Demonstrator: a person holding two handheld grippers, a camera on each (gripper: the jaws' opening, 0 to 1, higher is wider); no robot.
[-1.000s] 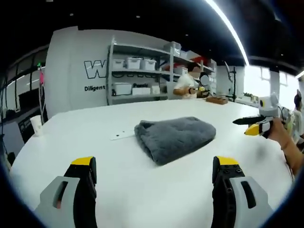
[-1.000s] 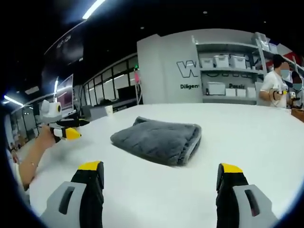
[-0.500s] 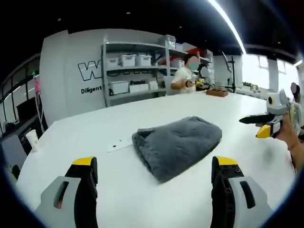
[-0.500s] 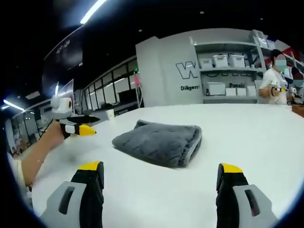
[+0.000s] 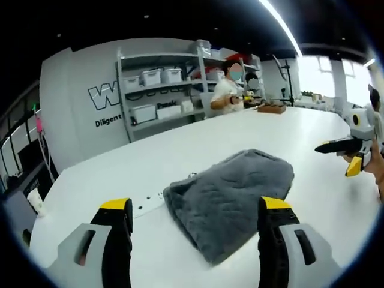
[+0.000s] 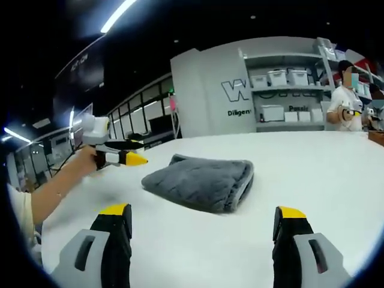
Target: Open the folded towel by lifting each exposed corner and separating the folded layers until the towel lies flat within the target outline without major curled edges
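Left gripper view: towel [image 5: 231, 195] folded, between left tongs [image 5: 195, 210] tips | both tongs [image 6: 203, 216] wide apart, empty

Setting: an open-plan lab or workshop, industrial in finish.
- Ceiling: painted black, fitted with long linear strip lights [image 5: 282, 27].
- Partition wall [image 6: 210, 90]: grey, lettered with a large "W" [image 5: 102, 95] and a smaller line beginning "Diligen".
- Metal shelving unit [image 5: 162, 90]: stood against the partition, stocked with white lidded storage bins [image 5: 161, 76].
- Work surface: one broad white tabletop [image 6: 336, 174], shared across the room.
- Staff: a person in a white top [image 5: 227, 95] worked at the far end by the shelves.
- Perimeter: glazed partitions [image 6: 135, 120] along one side, bright windows [image 5: 324, 75] on the other.
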